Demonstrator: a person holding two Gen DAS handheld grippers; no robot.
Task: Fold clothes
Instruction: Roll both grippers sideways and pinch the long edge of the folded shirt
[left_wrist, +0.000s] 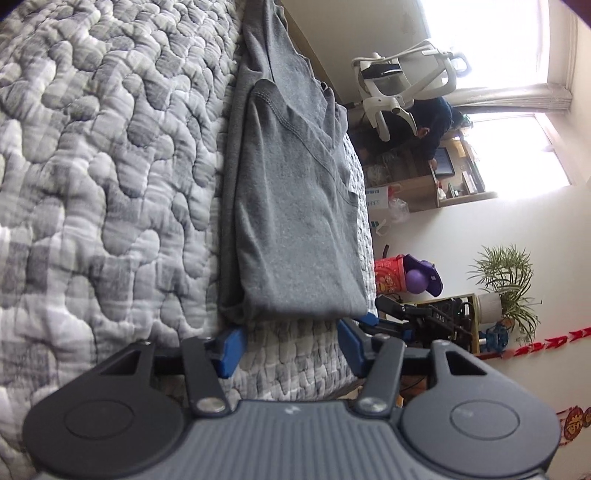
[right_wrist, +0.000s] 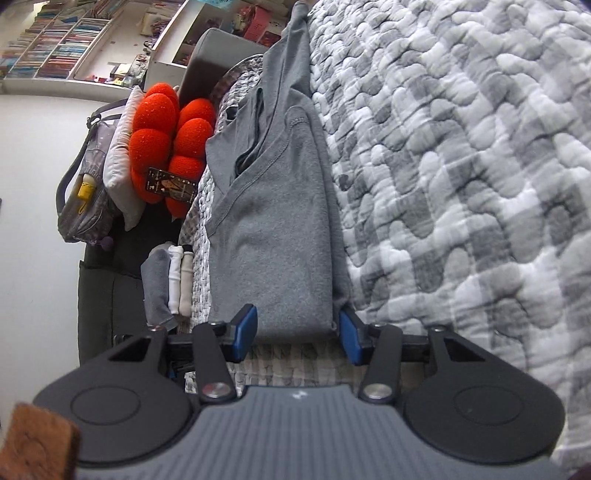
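Grey knit cloth, thin and limp, is what the job turns on: the grey shirt (left_wrist: 295, 206) lies on the quilted bed cover (left_wrist: 110, 184), already laid in on itself lengthwise into a long narrow strip, with a stitched hem edge crossing its upper half. In the left wrist view it runs from the top centre down to just above the left tongs (left_wrist: 291, 345), and in the right wrist view its near end lies just between the tips of the right tongs (right_wrist: 297, 330). Both tongs stand wide, with nothing between the blue pads; the pads sit close beside the corners of the cloth, and I cannot tell if they touch it. I judge the shirt to be light and soft, with no stiffness of its own, so it will sag and the layers may slide apart if only the top one is taken. A good hold, I think, is at the two corners of one short end, pinching all layers together. The padded quilt below is soft also, so it may be caught together with the shirt.
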